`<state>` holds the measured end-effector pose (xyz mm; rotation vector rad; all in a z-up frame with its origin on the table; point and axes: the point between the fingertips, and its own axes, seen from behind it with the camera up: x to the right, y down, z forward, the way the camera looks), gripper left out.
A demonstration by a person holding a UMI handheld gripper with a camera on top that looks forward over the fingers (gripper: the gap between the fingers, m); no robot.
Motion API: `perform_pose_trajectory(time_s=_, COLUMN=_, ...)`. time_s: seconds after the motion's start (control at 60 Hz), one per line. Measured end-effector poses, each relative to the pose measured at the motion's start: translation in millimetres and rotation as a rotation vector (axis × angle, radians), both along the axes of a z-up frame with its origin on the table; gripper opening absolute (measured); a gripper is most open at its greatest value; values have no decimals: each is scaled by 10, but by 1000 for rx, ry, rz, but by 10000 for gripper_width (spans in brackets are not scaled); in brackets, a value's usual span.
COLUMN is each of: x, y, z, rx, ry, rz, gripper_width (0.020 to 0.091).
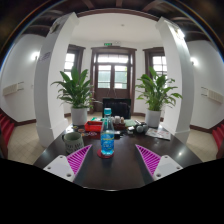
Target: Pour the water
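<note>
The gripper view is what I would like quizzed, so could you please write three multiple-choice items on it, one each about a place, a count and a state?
1. Where does the water bottle stand?
A. On the dark table, ahead of the fingers and in line with the gap between them
B. On the floor by the door
C. Clamped between the fingers

2. How many potted plants flank the door?
A. One
B. Two
C. Four

3. How is the gripper?
A. Shut on the bottle
B. Open and empty
C. Shut on a cup

Answers: 1 A, it stands upright on the table beyond the fingertips. 2 B, one plant on one side of the door, another on the other. 3 B, the pink pads stand apart with only table between them.
</note>
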<state>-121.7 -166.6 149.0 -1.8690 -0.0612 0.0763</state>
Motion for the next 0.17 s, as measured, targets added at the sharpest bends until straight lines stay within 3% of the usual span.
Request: perform_pose_trajectory(time_s=0.167, x=-48, y=-35, z=80, rx=11, ry=32, rz=1, gripper_width=849)
